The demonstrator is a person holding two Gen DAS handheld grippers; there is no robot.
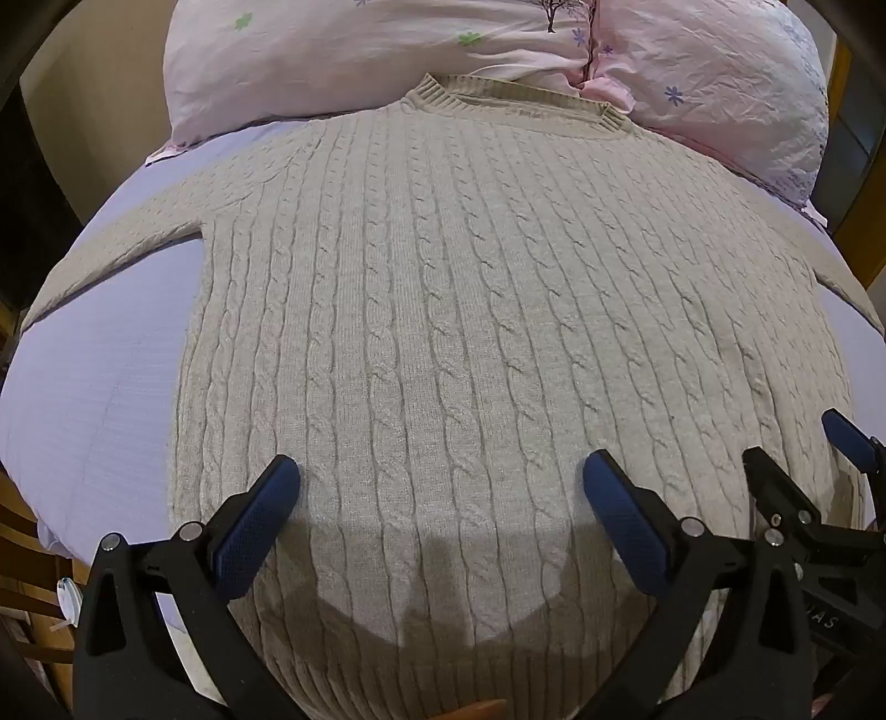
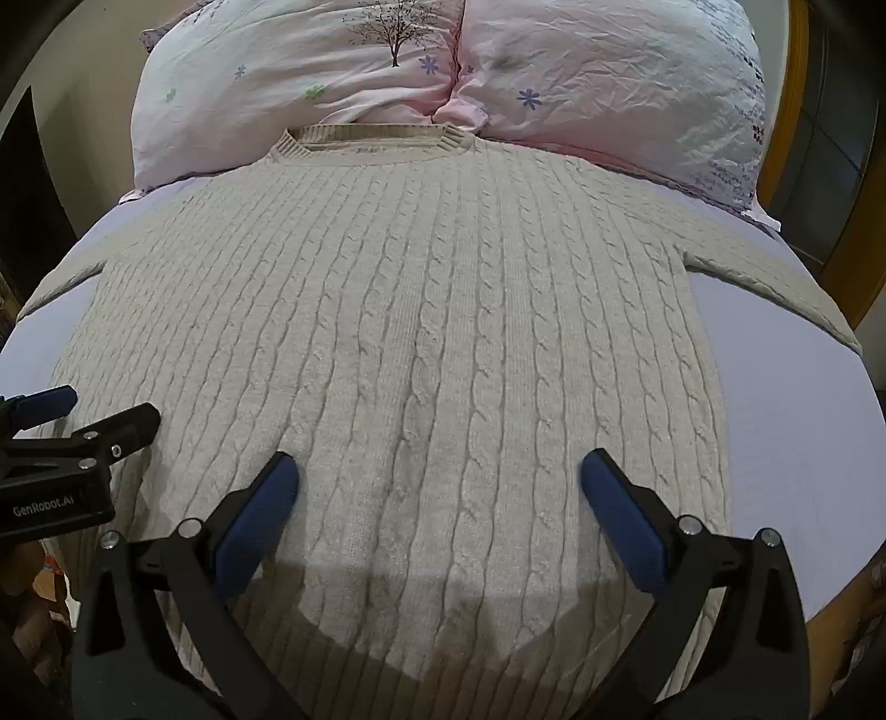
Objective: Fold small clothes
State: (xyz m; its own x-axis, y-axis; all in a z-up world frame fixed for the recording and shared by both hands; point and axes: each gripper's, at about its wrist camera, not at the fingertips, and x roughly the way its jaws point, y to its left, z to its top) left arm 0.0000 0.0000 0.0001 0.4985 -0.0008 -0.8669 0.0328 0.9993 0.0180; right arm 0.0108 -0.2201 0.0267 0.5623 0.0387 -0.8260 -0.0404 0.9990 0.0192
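Observation:
A beige cable-knit sweater (image 1: 443,288) lies flat on a lavender bed sheet (image 1: 94,387), collar (image 1: 515,102) at the far end and both sleeves spread out to the sides. It also shows in the right wrist view (image 2: 421,310). My left gripper (image 1: 441,482) is open and empty, hovering over the sweater's lower part. My right gripper (image 2: 440,476) is open and empty, over the lower part beside the left one. The right gripper shows at the right edge of the left wrist view (image 1: 797,448), and the left gripper at the left edge of the right wrist view (image 2: 94,415).
Two pink floral pillows (image 1: 387,50) (image 2: 609,83) lie at the head of the bed behind the collar. The sheet (image 2: 803,443) shows on both sides of the sweater. A wooden bed frame (image 1: 33,531) and dark room edges surround the mattress.

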